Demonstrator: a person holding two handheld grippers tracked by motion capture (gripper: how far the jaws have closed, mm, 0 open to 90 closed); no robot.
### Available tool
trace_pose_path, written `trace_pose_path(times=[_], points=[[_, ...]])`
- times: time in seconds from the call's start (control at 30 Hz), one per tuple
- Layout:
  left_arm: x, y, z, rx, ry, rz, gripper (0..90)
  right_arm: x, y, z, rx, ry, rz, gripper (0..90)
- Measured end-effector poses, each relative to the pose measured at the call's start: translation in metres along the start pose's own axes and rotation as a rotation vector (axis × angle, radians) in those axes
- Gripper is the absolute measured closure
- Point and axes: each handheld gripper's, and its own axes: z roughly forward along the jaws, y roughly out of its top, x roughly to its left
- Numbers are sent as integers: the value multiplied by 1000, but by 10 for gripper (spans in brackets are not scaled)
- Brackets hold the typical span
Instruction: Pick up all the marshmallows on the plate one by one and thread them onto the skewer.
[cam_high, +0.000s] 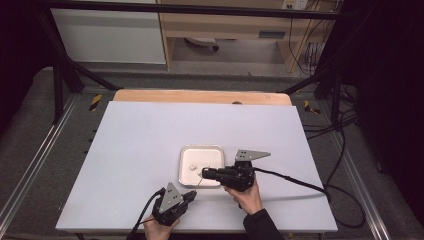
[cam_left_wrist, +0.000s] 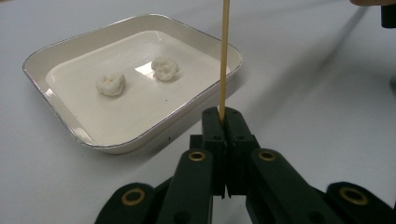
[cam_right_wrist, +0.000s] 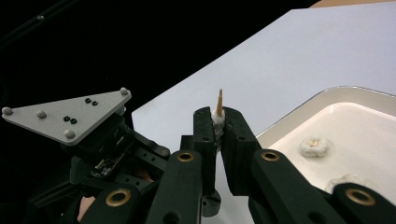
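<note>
A thin wooden skewer (cam_left_wrist: 223, 60) stands upright in my left gripper (cam_left_wrist: 223, 117), whose jaws are shut on its lower end. My right gripper (cam_right_wrist: 217, 116) is shut on a small white puffy piece (cam_right_wrist: 216, 125), and the skewer's pointed tip (cam_right_wrist: 219, 101) pokes out above it. In the high view the left gripper (cam_high: 191, 194) sits near the table's front edge. The right gripper (cam_high: 204, 173) reaches over the front right corner of the white tray (cam_high: 186, 150). Two more white pieces (cam_left_wrist: 111, 85) (cam_left_wrist: 164, 68) lie in the tray.
The tray's rim (cam_left_wrist: 140, 140) lies just left of and beyond my left jaws. The left gripper's grey plate (cam_right_wrist: 70, 116) shows close at the left of the right gripper view. A black cable (cam_high: 295, 181) trails right across the white table (cam_high: 140, 135).
</note>
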Motion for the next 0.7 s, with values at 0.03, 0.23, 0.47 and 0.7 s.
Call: trace_pose_path(times=[0.03,0.23,0.47,0.7], points=[[0,0,0,1,-1,-2,890,0,-1,1,0,3,2,854],[1,-1,-2,-29,-16,-11,889,-3,-19,17,117,20,27,835],[4,-1,-3,-44,-24,-34,889,0,-17,23,129,7,13,812],[5,-2,-6,-67,-26,-47,889,3,-11,16,120,-47,-15,524]])
